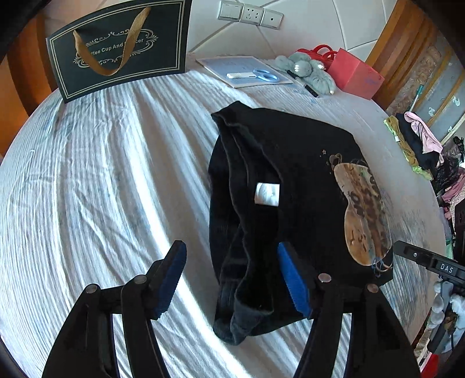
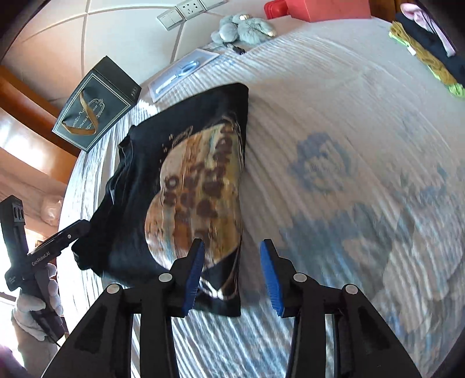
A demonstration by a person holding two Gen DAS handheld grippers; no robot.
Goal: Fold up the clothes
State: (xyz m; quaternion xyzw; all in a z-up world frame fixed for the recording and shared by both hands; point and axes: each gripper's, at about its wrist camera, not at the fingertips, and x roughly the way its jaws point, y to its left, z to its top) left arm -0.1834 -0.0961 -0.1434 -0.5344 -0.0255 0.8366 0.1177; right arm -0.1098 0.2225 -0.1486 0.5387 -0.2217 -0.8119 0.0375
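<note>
Writing: on the dark gift bag (image 1: 116,49) I read "Coffee Cup And S…cer", its gold ribbon handle covering the middle letters; in the right wrist view the same bag (image 2: 96,107) is too small for me to read.
Gripper markings: the right gripper's body at the edge of the left wrist view shows "DAS"; the left gripper's body in the right wrist view shows "GenRobot.AI".
Shirt: the folded black T-shirt (image 1: 290,189) lies on the striped bed sheet (image 1: 101,174), its white neck tag facing up and a tan, heart-shaped print with dark lettering I can't read.
Left gripper (image 1: 232,279): jaws spread wide, holding nothing; the blue pad (image 1: 293,282) on the right finger sits over the shirt's near edge, the other over bare sheet. I can't tell if either touches.
Right gripper (image 2: 232,276): jaws moderately open, empty; the left finger is over the shirt's (image 2: 189,189) near corner, the right over sheet.
Only in left view: the neck tag, a black pen (image 1: 303,83).
Only in right view: my gloved left hand (image 2: 37,302), faded blue pattern (image 2: 319,162) on the sheet.
Both views: blue scissors (image 1: 264,75) on a paper pad, grey plush toy (image 1: 308,69), red box (image 1: 354,75), wall sockets (image 1: 250,13), clothes pile (image 1: 415,142).
</note>
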